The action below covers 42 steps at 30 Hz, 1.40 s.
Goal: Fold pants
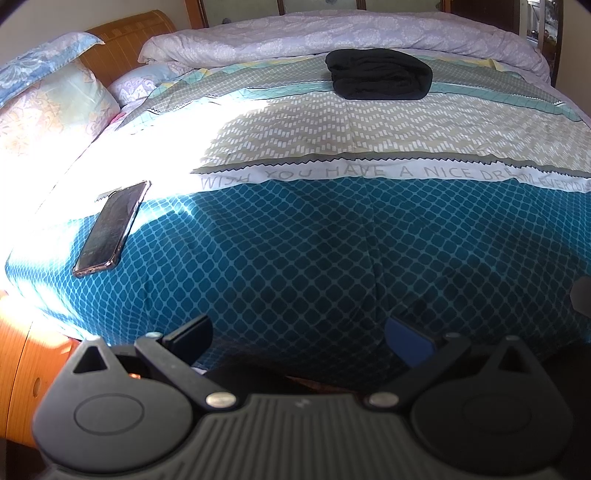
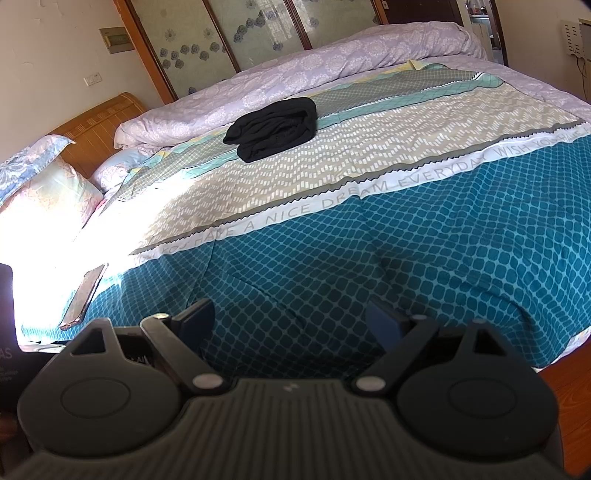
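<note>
Black pants (image 1: 378, 75) lie folded far across the bed (image 1: 332, 240), near the duvet (image 1: 332, 33). Left gripper (image 1: 299, 334) and right gripper (image 2: 291, 321): jaws wide apart, empty, at the near edge. Phone (image 1: 110, 229) lies left.

Glare-washed bedspread (image 1: 110, 155) beside phone (image 1: 110, 229)

right hand-held gripper (image 2: 291, 326): bottom centre, jaws spread, empty | black pants (image 2: 272, 129): folded bundle, upper centre on bed (image 2: 406, 240) | phone (image 2: 84, 293): left edge, flat on bedspread | lilac duvet (image 2: 295, 81): bunched behind pants
</note>
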Motion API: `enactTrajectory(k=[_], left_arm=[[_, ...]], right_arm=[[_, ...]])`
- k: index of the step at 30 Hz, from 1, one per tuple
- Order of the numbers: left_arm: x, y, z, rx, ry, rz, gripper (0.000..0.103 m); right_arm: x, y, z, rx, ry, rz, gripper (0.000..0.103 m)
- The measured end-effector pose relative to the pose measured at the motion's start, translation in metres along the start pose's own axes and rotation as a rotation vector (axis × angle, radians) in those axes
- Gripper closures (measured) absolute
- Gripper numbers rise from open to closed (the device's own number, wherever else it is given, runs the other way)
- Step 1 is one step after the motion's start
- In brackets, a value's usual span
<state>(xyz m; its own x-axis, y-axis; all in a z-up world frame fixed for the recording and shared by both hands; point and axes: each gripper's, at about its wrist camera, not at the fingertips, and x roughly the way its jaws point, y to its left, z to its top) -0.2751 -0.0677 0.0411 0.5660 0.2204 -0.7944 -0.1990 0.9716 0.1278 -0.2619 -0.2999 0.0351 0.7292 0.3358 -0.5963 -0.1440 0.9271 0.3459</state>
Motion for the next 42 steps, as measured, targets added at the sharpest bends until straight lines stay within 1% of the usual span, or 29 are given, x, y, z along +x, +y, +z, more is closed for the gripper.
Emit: enactTrajectory(k=[13, 16, 21, 26, 42], left_arm=[[0.0025, 0.0027, -0.0017, -0.012, 0.016, -0.01, 0.0], [0.0026, 0.003, -0.0015, -0.019, 0.025, -0.024, 0.0], [0.0035, 0.0009, -0.0026, -0.017, 0.062, -0.046, 0.0], [0.0019, 0.0029, -0.0016, -0.033, 0.069, -0.064, 0.0], [0.0064, 0.0044, -0.0019, -0.044, 0.101, -0.064, 0.0]], right_arm=[[-0.0003, 0.0, 0.0004, 0.0, -0.002, 0.0, 0.012], [0.0, 0.0, -0.0001, -0.001, -0.003, -0.001, 0.012], [0.0001, 0.0004, -0.0005, -0.001, -0.002, -0.003, 0.012], [0.0001, 0.0001, -0.0004, -0.002, -0.002, -0.002, 0.012], [0.0003, 0.0006, -0.0007, 0.0, -0.002, -0.003, 0.012]])
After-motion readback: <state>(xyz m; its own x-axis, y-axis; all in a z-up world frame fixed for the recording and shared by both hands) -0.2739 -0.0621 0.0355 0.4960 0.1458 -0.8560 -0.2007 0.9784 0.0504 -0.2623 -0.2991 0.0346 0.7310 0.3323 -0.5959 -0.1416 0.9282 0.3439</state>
